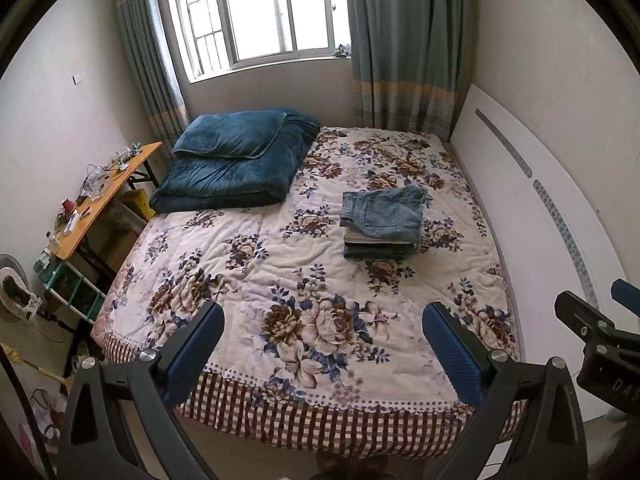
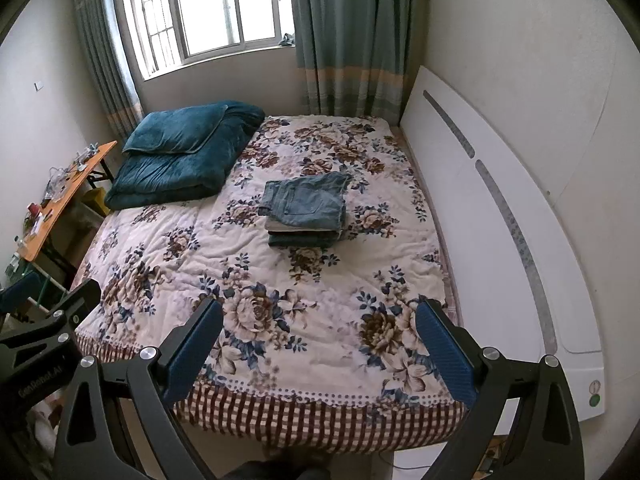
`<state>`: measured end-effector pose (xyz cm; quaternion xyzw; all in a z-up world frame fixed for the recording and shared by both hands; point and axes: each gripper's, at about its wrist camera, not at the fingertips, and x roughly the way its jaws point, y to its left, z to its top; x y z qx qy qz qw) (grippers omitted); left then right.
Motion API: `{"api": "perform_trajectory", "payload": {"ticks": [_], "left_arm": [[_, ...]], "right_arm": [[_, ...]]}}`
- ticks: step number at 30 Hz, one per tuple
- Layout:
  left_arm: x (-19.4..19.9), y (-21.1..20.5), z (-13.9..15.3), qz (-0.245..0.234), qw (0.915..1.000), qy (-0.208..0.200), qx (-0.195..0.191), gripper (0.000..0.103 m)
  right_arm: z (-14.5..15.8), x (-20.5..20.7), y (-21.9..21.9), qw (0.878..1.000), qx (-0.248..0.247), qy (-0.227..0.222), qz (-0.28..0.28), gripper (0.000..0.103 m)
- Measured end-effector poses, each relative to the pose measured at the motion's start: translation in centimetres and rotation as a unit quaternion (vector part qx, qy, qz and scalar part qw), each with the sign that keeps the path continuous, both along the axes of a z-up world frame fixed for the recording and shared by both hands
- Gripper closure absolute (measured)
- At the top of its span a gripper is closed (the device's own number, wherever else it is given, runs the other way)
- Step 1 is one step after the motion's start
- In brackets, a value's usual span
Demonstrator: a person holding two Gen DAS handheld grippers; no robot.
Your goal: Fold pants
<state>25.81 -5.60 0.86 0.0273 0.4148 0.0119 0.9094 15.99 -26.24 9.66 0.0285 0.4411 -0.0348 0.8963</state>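
A stack of folded pants [image 1: 382, 224] lies on the floral bedspread [image 1: 256, 264], right of the bed's middle, with blue jeans on top. It also shows in the right wrist view [image 2: 306, 210]. My left gripper [image 1: 322, 330] is open and empty, held above the foot of the bed, well short of the stack. My right gripper [image 2: 318, 326] is open and empty too, held beside the left one. Part of the right gripper [image 1: 600, 336] shows at the right edge of the left wrist view.
A folded dark teal quilt with a pillow [image 1: 236, 156] lies at the bed's far left. A white headboard [image 2: 500, 216] runs along the right wall. A cluttered orange table [image 1: 100, 196] stands left of the bed. A window with curtains [image 1: 256, 12] is behind.
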Motion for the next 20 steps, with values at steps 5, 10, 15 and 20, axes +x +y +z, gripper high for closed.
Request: {"api": "perform_trajectory", "payload": {"ticks": [5, 10, 15, 20], "left_arm": [[0.01, 0.01, -0.06, -0.002, 1.0, 0.0, -0.001, 0.002], [0.04, -0.01, -0.02, -0.002, 1.0, -0.001, -0.002, 0.002], [0.01, -0.01, -0.06, -0.003, 1.0, -0.001, -0.001, 0.002], [0.07, -0.18, 0.2, -0.004, 1.0, -0.009, 0.0, 0.002]], "right_arm": [[-0.05, 0.01, 0.04, 1.0, 0.0, 0.0, 0.0, 0.004], [0.01, 0.05, 0.08, 1.0, 0.0, 0.0, 0.001, 0.004], [0.09, 0.09, 0.15, 1.0, -0.001, 0.0, 0.001, 0.004], [0.01, 0.06, 0.25, 1.0, 0.001, 0.001, 0.001, 0.004]]}}
